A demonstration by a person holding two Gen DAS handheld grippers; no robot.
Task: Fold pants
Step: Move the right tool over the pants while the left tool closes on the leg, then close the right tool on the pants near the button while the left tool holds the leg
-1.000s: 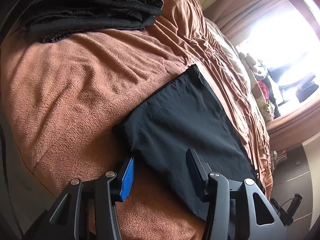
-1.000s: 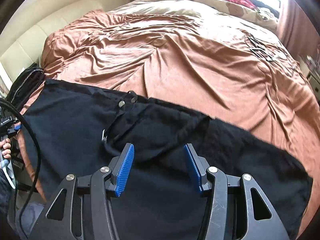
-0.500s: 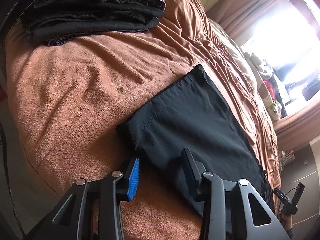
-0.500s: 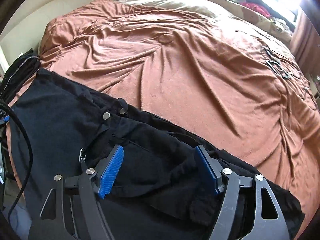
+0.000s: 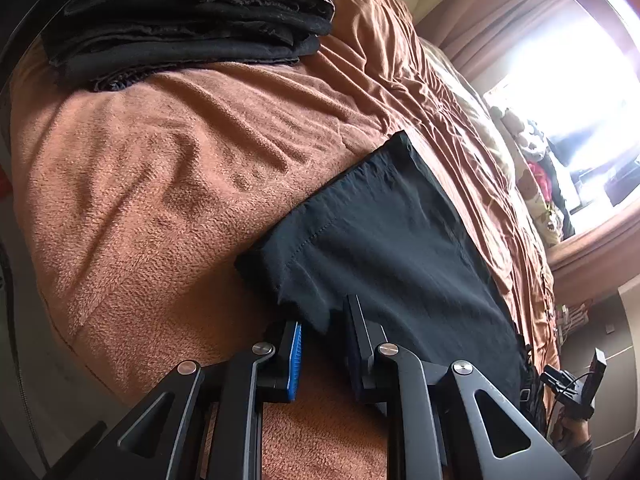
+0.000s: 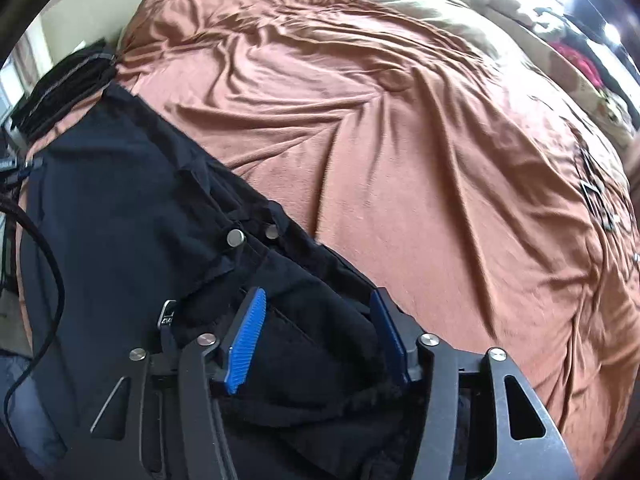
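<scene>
Pants [image 6: 120,216] lengthwise along bed edge, waistband rightward

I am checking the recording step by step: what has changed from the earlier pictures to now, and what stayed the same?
The left gripper has been closing and now bunches the hem of the black pants between its jaws. The right gripper slid along the waistband toward its end; its jaws widened, then narrowed around the fabric. The folded stack and brown blanket stayed put.
</scene>
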